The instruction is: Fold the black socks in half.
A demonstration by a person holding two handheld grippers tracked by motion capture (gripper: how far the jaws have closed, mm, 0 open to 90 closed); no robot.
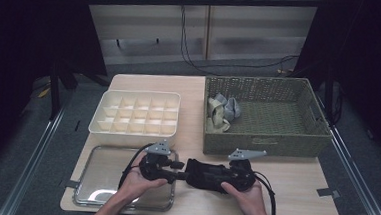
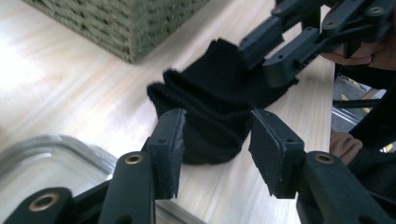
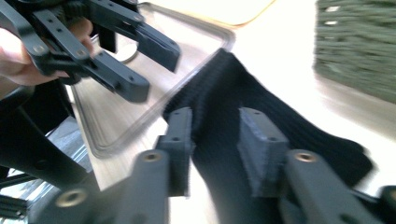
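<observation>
A black sock (image 1: 202,174) lies flat on the wooden table near the front edge, between my two grippers. My left gripper (image 1: 180,171) faces it from the left. In the left gripper view its jaws (image 2: 215,140) stand open around the sock's folded end (image 2: 210,98) without pressing it. My right gripper (image 1: 220,177) reaches over the sock from the right. In the right gripper view its jaws (image 3: 215,135) are a little apart, with the ribbed sock (image 3: 243,88) lying under and between them. The two grippers point at each other, close together.
A clear tray (image 1: 99,182) sits at the front left, under the left hand. Behind it stands a white box of compartments (image 1: 134,129). A woven basket (image 1: 266,142) at the back right holds a few pale socks (image 1: 223,112). Bare table lies right of the right hand.
</observation>
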